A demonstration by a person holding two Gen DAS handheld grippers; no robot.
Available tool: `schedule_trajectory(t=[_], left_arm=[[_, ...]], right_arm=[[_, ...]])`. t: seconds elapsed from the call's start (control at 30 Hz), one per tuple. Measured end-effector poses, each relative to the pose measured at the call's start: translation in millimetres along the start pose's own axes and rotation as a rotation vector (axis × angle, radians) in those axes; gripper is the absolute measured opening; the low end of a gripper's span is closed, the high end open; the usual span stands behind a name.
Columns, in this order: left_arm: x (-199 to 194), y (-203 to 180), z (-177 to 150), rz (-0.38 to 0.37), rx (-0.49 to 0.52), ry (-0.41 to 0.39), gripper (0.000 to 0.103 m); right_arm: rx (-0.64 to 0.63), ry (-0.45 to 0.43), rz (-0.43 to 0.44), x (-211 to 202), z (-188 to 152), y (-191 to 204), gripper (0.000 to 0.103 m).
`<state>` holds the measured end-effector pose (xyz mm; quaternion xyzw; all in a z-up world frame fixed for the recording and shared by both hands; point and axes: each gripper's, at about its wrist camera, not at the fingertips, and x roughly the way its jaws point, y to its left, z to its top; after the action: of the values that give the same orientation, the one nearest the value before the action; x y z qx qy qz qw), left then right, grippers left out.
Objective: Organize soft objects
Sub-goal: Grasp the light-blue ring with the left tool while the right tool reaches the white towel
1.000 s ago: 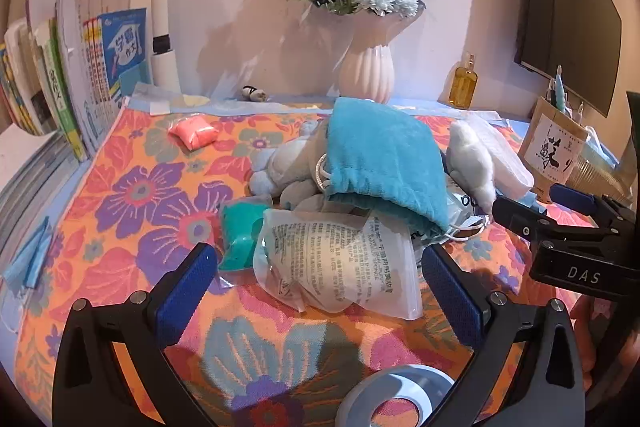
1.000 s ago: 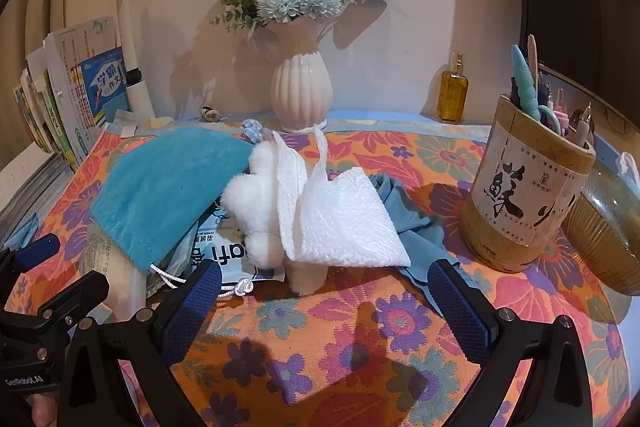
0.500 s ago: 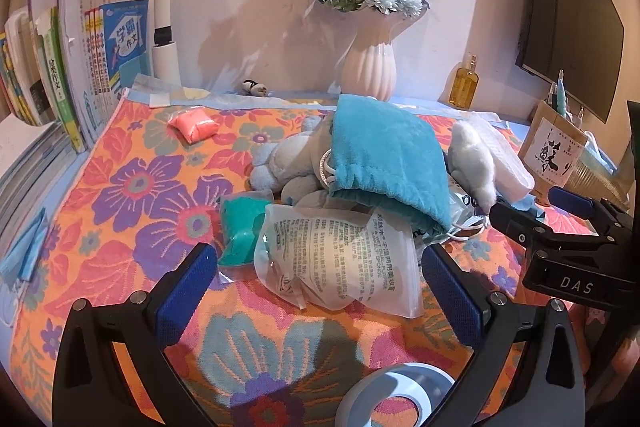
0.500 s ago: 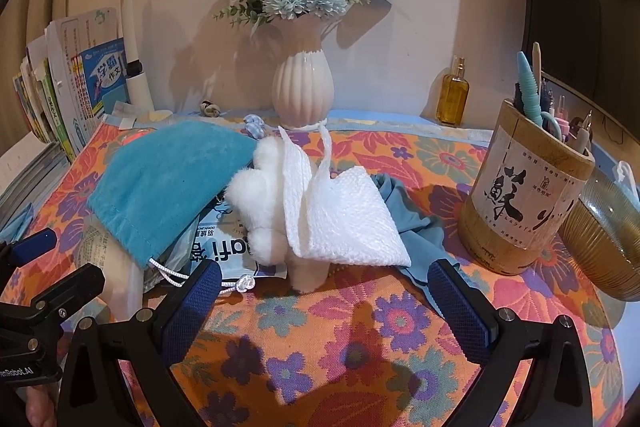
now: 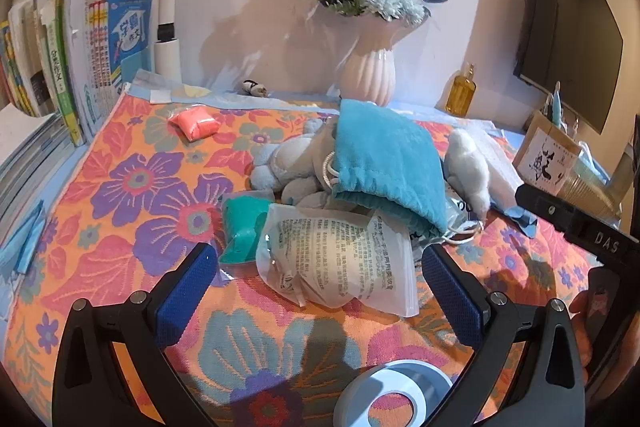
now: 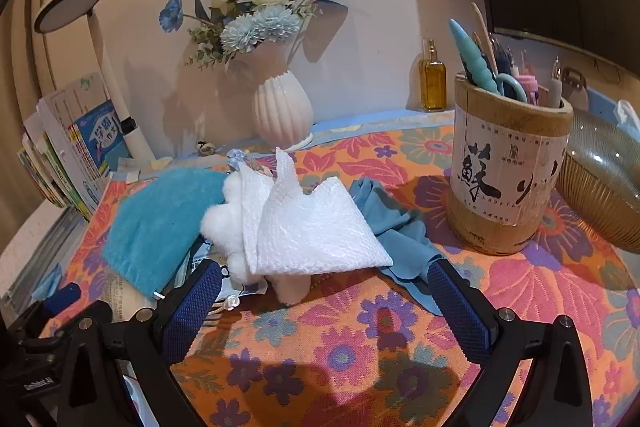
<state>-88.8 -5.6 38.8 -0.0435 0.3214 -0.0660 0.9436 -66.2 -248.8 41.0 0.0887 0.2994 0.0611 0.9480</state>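
Observation:
A pile of soft things lies mid-table on the floral cloth [image 5: 132, 211]. In the left wrist view my left gripper [image 5: 320, 287] stands open just short of a white printed packet [image 5: 340, 259], with a teal pouch [image 5: 240, 231] at its left, a turquoise drawstring bag [image 5: 384, 155] and a grey plush toy [image 5: 288, 167] behind. A pink pouch [image 5: 194, 123] lies apart at the far left. In the right wrist view my right gripper [image 6: 326, 301] is open close in front of a white folded cloth [image 6: 316, 231] and white fluffy wad [image 6: 224, 227], over a blue cloth [image 6: 400, 227].
A white vase of flowers [image 5: 368, 75] stands at the back wall, with an amber bottle [image 6: 432, 83]. Books [image 5: 80, 67] and a lamp post [image 5: 168, 27] fill the left. A bamboo pen holder [image 6: 508, 167] and ribbed bowl [image 6: 600, 171] stand right. A tape roll [image 5: 396, 399] lies near.
Both grippers have moved closer to the pile. The right one has dropped towards the white cloth and tilted. Nothing has been grasped.

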Motion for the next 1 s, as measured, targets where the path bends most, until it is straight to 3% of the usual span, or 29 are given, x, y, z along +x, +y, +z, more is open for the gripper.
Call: schedule_trajectory(t=[0.1,0.23,0.3,0.37,0.47,0.57,0.73,0.83,0.9,1.0], left_arm=[[-11.1,-8.8,-2.8,0.059,0.043,-0.033,0.102],[-38.9,-21.9,-18.4,0.016,0.059,-0.062,0.102],[-46.6,-29.5,-28.8,-0.025,0.087,-0.034,0.102],[-47.3,-35.2,-36.6,-0.008,0.120,0.013,0.102],[-38.3,-41.1,-49.7,-0.003,0.161,0.112,0.102],[-33.2,-38.1,-55.2,-0.057,0.131,0.149,0.102],[-20.3,-35.5,-51.7,-0.114,0.093,0.201,0.101],[-12.9,-40.9,-54.9,-0.135,0.100,0.233,0.078],[-11.3,-44.5,-56.5,-0.087,0.125,0.217,0.064],[-16.4,-44.1,-56.2,-0.096,0.133,0.186,0.058]], right_arm=[[0.022,-0.034,0.010,-10.9,-2.7,-4.7,0.103],[0.041,-0.049,-0.024,-22.3,-7.0,-10.6,0.103],[0.034,-0.048,-0.023,-29.6,-10.9,-11.3,0.103],[0.020,-0.056,-0.018,-37.7,-15.3,-10.8,0.103],[-0.041,0.005,-0.008,-31.6,-14.8,-5.5,0.103],[-0.053,0.060,0.005,-22.4,-8.9,-7.7,0.103],[0.022,0.142,0.111,-1.6,8.4,-26.5,0.103],[0.074,0.167,0.168,10.1,21.9,-39.2,0.103],[0.091,0.183,0.200,18.8,28.8,-43.4,0.103],[0.083,0.206,0.211,32.7,33.9,-38.7,0.103]])
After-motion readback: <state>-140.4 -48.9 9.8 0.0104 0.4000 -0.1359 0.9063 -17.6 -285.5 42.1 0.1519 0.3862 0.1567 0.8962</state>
